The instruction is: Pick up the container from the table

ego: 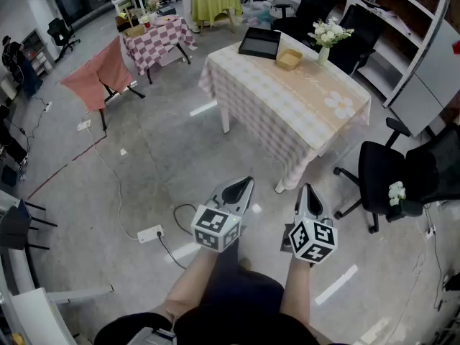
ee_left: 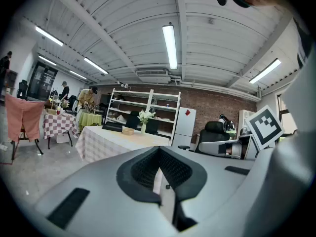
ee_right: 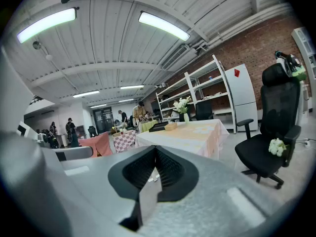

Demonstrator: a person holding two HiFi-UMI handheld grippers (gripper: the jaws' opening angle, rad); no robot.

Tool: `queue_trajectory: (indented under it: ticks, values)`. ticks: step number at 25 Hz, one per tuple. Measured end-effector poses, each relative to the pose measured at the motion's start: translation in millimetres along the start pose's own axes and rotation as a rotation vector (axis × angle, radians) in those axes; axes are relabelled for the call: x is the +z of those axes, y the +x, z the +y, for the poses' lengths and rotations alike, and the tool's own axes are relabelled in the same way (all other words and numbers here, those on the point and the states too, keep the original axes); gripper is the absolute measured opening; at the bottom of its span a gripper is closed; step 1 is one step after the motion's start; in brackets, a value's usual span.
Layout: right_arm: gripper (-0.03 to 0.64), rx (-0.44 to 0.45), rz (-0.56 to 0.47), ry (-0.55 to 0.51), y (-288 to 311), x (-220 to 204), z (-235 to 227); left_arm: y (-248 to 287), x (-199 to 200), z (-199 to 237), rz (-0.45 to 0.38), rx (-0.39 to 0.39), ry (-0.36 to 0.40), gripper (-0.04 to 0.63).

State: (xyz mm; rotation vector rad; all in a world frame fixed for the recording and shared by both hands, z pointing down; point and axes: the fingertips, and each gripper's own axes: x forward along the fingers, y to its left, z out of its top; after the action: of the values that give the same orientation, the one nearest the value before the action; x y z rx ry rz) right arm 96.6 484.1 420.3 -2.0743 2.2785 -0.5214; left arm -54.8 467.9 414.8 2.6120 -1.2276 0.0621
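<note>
The tan container (ego: 290, 60) sits at the far end of the cloth-covered worktop (ego: 302, 103), between a black tray (ego: 259, 42) and a vase of white flowers (ego: 328, 36). It is well apart from both grippers, and what it holds is too small to tell. The left gripper (ego: 245, 183) and right gripper (ego: 307, 188) hang over the floor, each with its jaws pressed together on nothing. The hands that carry them are hidden under the marker cubes (ego: 215, 228). A black office chair (ego: 384, 175) is partly cut off at the right edge. Faint script on the cloth beside a printed daisy (ego: 339, 105) is unreadable. The cubes bear only black-and-white squares.
</note>
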Motion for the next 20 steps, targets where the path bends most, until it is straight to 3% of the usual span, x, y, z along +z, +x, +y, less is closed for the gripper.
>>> queue_trajectory:
  ticks: [12, 20]
  values:
    - [0.005, -0.049, -0.025, 0.005, 1.9, 1.8, 1.3, -6.7, -3.4, 9.2, 0.0, 0.018, -0.011, 0.011]
    - [0.006, -0.045, -0.019, 0.009, 42.8, 15.1, 1.4, 26.6, 11.5, 33.9, -0.014, 0.019, -0.03, 0.011]
